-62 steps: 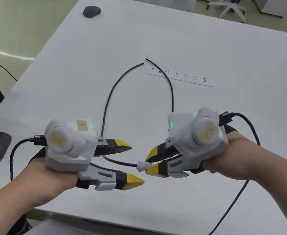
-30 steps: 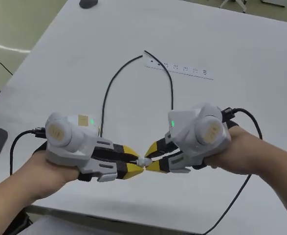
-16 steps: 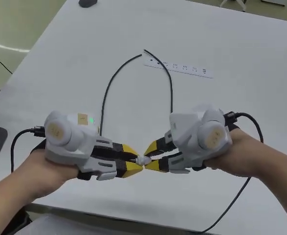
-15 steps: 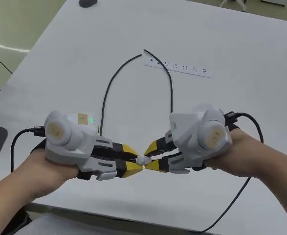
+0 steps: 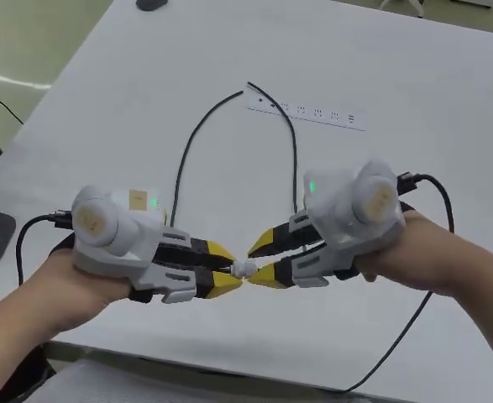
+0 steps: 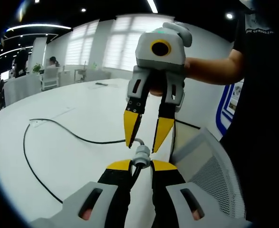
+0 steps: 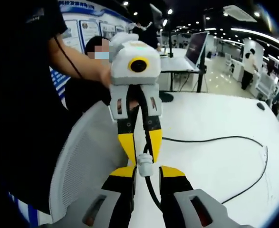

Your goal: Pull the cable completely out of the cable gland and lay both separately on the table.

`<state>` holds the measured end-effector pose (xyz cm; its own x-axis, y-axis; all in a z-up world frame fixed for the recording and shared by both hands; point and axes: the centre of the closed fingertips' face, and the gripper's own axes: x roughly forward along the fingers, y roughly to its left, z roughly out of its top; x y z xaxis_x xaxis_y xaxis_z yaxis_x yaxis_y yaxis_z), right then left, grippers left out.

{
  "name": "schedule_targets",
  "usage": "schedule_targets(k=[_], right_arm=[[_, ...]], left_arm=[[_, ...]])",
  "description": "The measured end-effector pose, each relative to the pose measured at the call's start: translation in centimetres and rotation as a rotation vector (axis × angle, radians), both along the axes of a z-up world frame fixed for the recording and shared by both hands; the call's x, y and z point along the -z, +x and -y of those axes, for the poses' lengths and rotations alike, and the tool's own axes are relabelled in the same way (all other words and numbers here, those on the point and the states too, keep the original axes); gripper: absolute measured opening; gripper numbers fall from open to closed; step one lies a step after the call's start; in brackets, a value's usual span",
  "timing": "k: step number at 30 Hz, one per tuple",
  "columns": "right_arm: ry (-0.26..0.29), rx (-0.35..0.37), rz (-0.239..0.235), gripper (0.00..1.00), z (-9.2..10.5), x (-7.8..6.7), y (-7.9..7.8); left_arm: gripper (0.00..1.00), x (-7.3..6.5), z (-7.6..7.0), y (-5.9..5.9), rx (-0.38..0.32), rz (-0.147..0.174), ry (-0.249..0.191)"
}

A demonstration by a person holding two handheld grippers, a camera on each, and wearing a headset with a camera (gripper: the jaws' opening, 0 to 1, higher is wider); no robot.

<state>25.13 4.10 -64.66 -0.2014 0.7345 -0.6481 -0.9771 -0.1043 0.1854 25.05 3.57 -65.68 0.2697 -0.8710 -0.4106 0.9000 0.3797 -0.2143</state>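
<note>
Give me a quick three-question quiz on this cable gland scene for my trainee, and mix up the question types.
1. True or false: the cable is already fully out of the cable gland.
2. What lies by the cable's far bend on the table? A) a power strip B) a keyboard C) a mug
3. Fill in: the left gripper has its jaws shut on the white ____.
Key: 1 false; 2 A; 3 gland.
</note>
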Motion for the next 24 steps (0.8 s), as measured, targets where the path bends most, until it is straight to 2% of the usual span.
schedule_targets(k=[3, 7, 9, 11, 12, 14, 15, 18, 20, 22, 24], right_arm=[[0.024, 0.038, -0.082, 0.15, 0.3, -0.1, 0.3], [0.053, 0.090, -0.242, 0.15, 0.7, -0.1, 0.2], [0.076, 0.106, -0.279, 0.14, 0.7, -0.3, 0.3], [0.091, 0.119, -0.339, 0.13, 0.7, -0.6, 0.1], [0.108, 0.121, -0.337, 0.12, 0.7, -0.6, 0.4], [0.147, 0.140, -0.389, 0.12, 0.4, -1.1, 0.4], [0.143, 0.139, -0.410, 0.13, 0.5, -0.9, 0.3], [0.133, 0.136, -0.419, 0.12, 0.5, -0.5, -0.1], [0.130, 0.145, -0.460, 0.13, 0.5, -0.5, -0.5], [0.130, 0.143, -0.449, 0.13, 0.5, -0.4, -0.6], [0.141, 0.149, -0.465, 0.15, 0.4, -0.4, -0.7]], left_arm=[[0.15, -0.2, 0.0, 0.0, 0.002, 0.019, 0.004], [0.15, -0.5, 0.1, 0.0, 0.017, 0.052, 0.015], [0.15, -0.6, 0.2, -0.1, 0.029, 0.069, 0.026], [0.15, -0.7, 0.2, -0.1, 0.035, 0.072, 0.027], [0.15, -0.8, 0.2, -0.1, 0.037, 0.079, 0.028], [0.15, -0.9, 0.2, 0.0, 0.041, 0.089, 0.037], [0.15, -0.9, 0.2, 0.0, 0.043, 0.091, 0.038], [0.15, -0.9, 0.2, 0.0, 0.045, 0.096, 0.038], [0.15, -0.9, 0.1, -0.1, 0.044, 0.094, 0.033], [0.15, -1.0, 0.3, -0.2, 0.046, 0.095, 0.031], [0.15, -1.1, 0.4, -0.4, 0.054, 0.096, 0.031]])
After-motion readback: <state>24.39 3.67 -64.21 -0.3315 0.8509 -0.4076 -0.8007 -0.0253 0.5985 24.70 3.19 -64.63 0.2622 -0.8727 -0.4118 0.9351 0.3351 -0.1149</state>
